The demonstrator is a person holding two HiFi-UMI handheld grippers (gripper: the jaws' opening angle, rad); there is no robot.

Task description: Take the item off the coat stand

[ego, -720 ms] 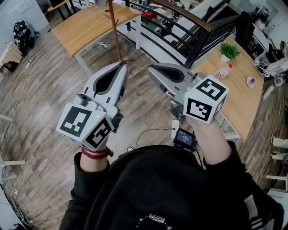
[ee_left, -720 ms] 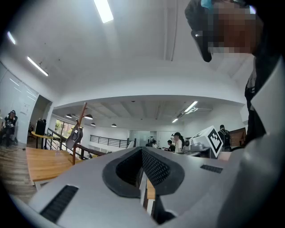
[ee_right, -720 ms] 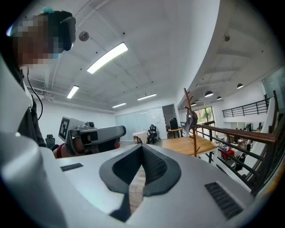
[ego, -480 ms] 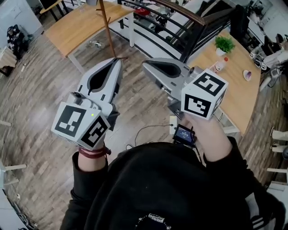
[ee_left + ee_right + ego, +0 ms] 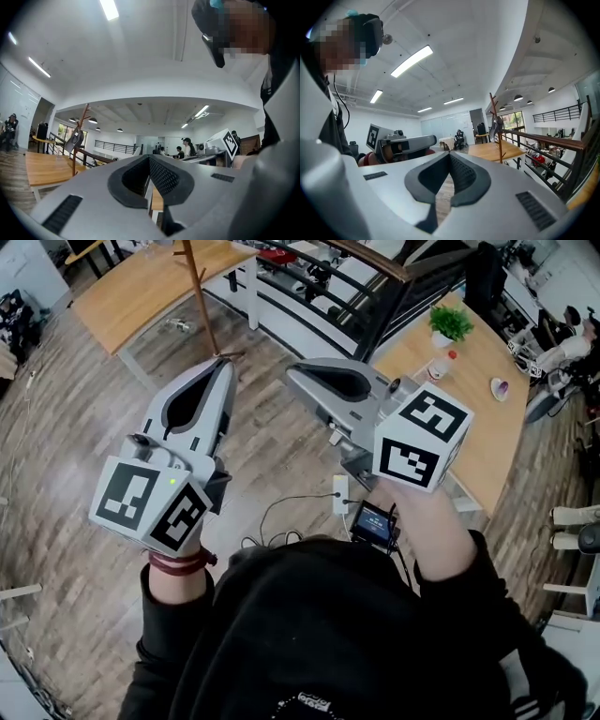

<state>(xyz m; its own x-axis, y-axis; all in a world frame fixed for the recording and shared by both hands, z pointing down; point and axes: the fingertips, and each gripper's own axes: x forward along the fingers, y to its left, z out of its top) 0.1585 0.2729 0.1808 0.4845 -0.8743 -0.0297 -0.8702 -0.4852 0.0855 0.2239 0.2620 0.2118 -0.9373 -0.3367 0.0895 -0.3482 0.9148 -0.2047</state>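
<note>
A wooden coat stand (image 5: 199, 298) rises from the floor beyond both grippers, its top cut off in the head view. In the left gripper view the coat stand (image 5: 82, 127) is far off at the left, with a grey item (image 5: 74, 139) hanging from a peg. The right gripper view shows the coat stand (image 5: 495, 133) at the right, the grey item (image 5: 499, 123) hanging on it. My left gripper (image 5: 225, 365) is shut and holds nothing, its tip pointing near the stand's base. My right gripper (image 5: 292, 373) is also shut and holds nothing. Both are held well short of the stand.
A long wooden table (image 5: 141, 287) stands behind the coat stand. A black railing (image 5: 309, 310) runs across the back. A wooden desk (image 5: 469, 399) with a potted plant (image 5: 450, 322) sits at the right. A power strip (image 5: 339, 495) and cable lie on the floor. People (image 5: 185, 149) sit far off.
The coat stand and room have slid left and up in the head view. Both grippers stay shut, side by side, and sit slightly further left in the view.
</note>
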